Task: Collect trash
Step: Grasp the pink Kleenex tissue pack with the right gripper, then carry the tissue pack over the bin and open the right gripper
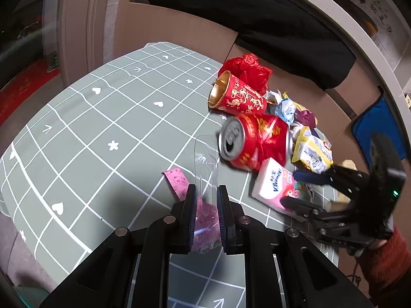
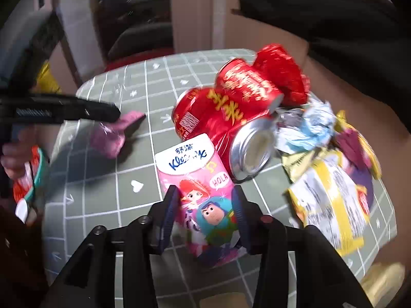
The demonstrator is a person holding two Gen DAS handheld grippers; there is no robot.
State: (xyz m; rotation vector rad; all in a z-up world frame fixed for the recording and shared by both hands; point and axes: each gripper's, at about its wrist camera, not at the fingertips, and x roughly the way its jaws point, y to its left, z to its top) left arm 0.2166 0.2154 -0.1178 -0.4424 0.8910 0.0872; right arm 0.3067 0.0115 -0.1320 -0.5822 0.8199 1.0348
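My left gripper (image 1: pixel 206 196) is shut on a clear plastic wrapper (image 1: pixel 205 159) with a pink printed part, held just above the grid tablecloth (image 1: pixel 102 128). My right gripper (image 2: pixel 205 205) stands open astride a pink and white tissue pack (image 2: pixel 195 179) that lies on the cloth; I see no pad pressing on it. Beyond the pack is a trash heap: a dented red can (image 2: pixel 205 113), a red paper cup (image 1: pixel 236 97) on its side, a red plastic bag (image 1: pixel 246 69), a yellow snack wrapper (image 2: pixel 331 200) and a crumpled blue-white wrapper (image 2: pixel 308 131).
The heap sits near the table's right edge (image 1: pixel 331 195). A black garment (image 1: pixel 257 18) hangs behind the table. A blue object (image 1: pixel 377 125) stands off the table at right. A red sleeve (image 1: pixel 388 259) backs the right gripper.
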